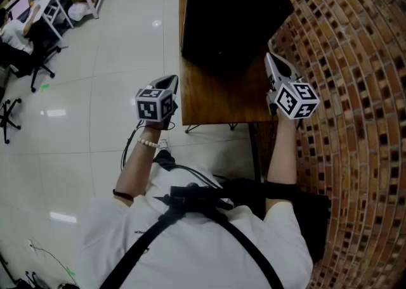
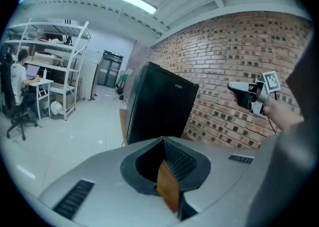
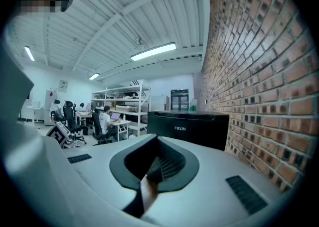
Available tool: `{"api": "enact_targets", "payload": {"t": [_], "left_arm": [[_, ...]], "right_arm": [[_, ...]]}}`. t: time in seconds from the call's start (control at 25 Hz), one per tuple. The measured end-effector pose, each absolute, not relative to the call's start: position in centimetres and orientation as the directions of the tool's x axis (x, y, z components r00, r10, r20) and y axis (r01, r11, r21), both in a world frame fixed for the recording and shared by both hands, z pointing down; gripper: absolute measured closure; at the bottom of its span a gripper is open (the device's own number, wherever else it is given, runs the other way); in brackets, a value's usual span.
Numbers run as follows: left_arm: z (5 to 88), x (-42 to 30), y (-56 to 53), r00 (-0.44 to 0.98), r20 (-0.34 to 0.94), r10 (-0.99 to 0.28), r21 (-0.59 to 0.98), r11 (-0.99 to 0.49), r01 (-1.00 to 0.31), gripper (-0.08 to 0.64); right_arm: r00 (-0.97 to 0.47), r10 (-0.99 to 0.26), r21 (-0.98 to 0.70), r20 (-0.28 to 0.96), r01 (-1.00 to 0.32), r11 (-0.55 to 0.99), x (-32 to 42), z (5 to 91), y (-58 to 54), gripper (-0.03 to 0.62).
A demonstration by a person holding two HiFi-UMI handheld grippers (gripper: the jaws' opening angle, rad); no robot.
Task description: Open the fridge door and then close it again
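Note:
A small black fridge [image 1: 231, 9] stands with its door closed on a wooden table [image 1: 222, 101] against the brick wall. It also shows in the left gripper view [image 2: 159, 104] and in the right gripper view [image 3: 192, 127]. My left gripper [image 1: 168, 83] hangs off the table's near left corner, short of the fridge, jaws shut on nothing [image 2: 162, 144]. My right gripper [image 1: 273, 63] is held near the fridge's front right corner, close to the wall, jaws shut and empty [image 3: 155, 144]. Neither gripper touches the fridge.
The brick wall [image 1: 355, 91] runs close along the right. White tiled floor [image 1: 95, 91] spreads to the left. Far left, a person sits at a desk [image 1: 25, 15] beside white shelving [image 2: 60, 47] and office chairs [image 1: 9, 116].

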State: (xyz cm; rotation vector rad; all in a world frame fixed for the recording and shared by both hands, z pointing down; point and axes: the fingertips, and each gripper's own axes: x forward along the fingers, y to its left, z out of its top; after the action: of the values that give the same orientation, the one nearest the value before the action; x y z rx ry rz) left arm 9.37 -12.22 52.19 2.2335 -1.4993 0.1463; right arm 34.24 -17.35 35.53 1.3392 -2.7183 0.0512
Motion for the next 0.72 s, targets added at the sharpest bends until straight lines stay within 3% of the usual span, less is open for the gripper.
{"api": "enact_targets", "payload": {"t": [0.32,0.72], "left_arm": [[53.1,8.9,-13.4,0.419,0.351,-0.837,0.303,-0.321,-0.897,0.56],[52.9,7.0,-17.2,0.432,0.334,-0.838,0.318,-0.331,-0.888,0.56]], "right_arm": [[-0.681,-0.719,0.173,0.14,-0.698,0.695,30.5,33.4,-20.3,0.561],[-0.71,-0.643,0.383,0.288,-0.53,0.757,24.7,32.0,-28.0,0.439]]}}
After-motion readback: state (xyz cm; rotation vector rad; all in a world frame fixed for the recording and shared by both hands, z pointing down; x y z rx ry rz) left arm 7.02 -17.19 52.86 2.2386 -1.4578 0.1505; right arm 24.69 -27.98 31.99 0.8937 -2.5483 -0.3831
